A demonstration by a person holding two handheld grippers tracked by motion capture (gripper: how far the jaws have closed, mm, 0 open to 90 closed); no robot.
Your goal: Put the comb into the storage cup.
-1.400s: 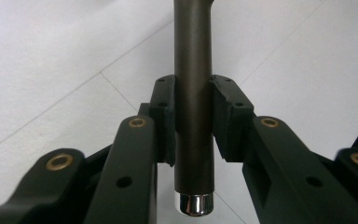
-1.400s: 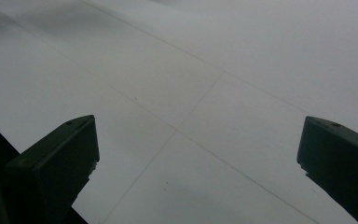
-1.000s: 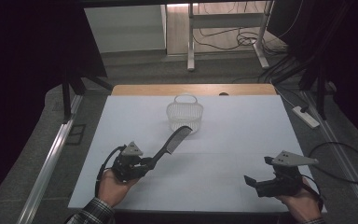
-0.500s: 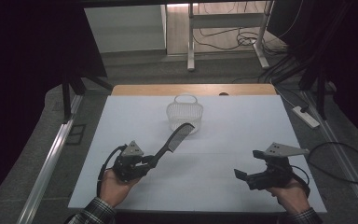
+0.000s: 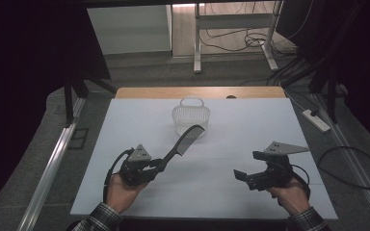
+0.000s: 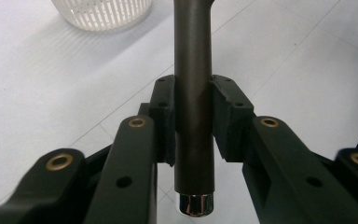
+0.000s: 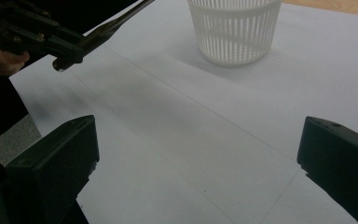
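My left tool (image 5: pixel 160 165) keeps pinching the comb (image 5: pixel 185 139) by its handle, tipped toward the basket (image 5: pixel 191 118), while my right tool (image 5: pixel 245 165), jaws spread and empty, has swung inward over the bench (image 5: pixel 250 120), so the drop looks close.

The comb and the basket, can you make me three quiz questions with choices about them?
1. Where is the white slotted plastic basket?
A. far middle of the white table
B. on the floor
C. in a hand

2. How many baskets are there?
A. three
B. one
C. two

3. What is the left gripper doing?
A. lying open
B. holding the basket
C. clamping the dark plastic comb

Answers: A, the high view shows it standing there; B, a single basket stands there; C, the left gripper view shows both jaws pressed on the comb's handle, while the right gripper is open.
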